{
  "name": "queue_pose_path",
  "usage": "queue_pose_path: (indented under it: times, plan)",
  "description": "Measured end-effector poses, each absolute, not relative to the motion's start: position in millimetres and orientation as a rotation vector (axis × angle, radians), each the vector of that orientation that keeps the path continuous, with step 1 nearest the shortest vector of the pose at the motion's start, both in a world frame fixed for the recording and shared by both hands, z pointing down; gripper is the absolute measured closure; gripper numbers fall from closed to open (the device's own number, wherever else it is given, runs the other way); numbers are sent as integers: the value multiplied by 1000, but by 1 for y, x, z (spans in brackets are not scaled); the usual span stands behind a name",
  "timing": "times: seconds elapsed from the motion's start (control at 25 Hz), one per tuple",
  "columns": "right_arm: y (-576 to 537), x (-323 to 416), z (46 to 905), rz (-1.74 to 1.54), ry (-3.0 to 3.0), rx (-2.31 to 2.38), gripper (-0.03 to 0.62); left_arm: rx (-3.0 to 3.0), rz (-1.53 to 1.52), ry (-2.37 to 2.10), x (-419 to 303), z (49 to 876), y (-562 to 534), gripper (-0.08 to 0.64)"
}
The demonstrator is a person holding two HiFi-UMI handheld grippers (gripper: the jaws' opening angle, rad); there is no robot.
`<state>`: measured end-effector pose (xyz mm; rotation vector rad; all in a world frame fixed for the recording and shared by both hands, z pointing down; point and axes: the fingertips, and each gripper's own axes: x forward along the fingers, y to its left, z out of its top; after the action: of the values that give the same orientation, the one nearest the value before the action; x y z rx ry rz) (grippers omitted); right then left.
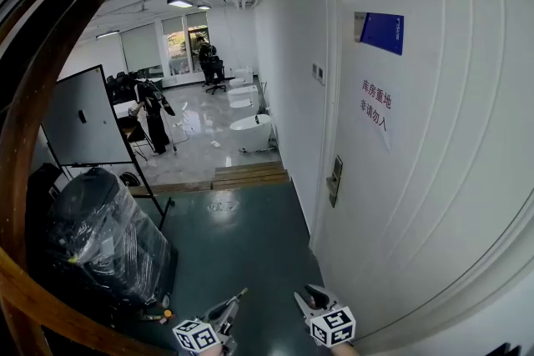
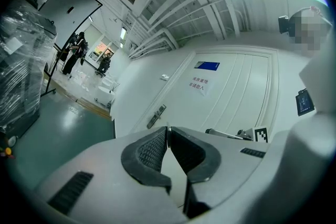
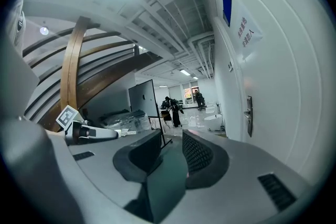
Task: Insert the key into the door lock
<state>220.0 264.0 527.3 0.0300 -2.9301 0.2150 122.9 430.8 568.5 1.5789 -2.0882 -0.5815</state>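
Note:
The white door [image 1: 434, 146] fills the right of the head view, with its metal lock plate [image 1: 335, 180] at the left edge. The lock plate [image 2: 156, 116] lies ahead of my left gripper [image 2: 167, 131], whose jaws are shut on a thin metal key [image 2: 167, 128] seen edge-on. In the head view the key [image 1: 237, 298] sticks forward out of the left gripper [image 1: 224, 313], still well short of the door. My right gripper [image 1: 311, 297] hovers beside it, nearer the door. Its jaws [image 3: 171, 136] stand open and empty, with the lock plate [image 3: 249, 115] to their right.
A blue sign [image 1: 382, 31] and a paper notice [image 1: 375, 106] hang on the door. A black plastic-wrapped bundle [image 1: 104, 238] and a whiteboard [image 1: 83, 117] stand at the left. Beyond a wooden step [image 1: 250, 174] are white tubs [image 1: 250, 132] and people [image 1: 153, 108] far off.

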Motion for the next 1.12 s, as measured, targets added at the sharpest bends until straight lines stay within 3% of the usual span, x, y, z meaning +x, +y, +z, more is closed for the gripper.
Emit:
queue_pose_path:
  times: [0.76, 1.12]
  plan:
    - [307, 79, 524, 161, -2920, 186, 483, 1726, -547, -1928, -12, 572, 454, 526]
    - [310, 48, 545, 180, -2910, 255, 483, 1736, -556, -1909, -64, 589, 464, 526]
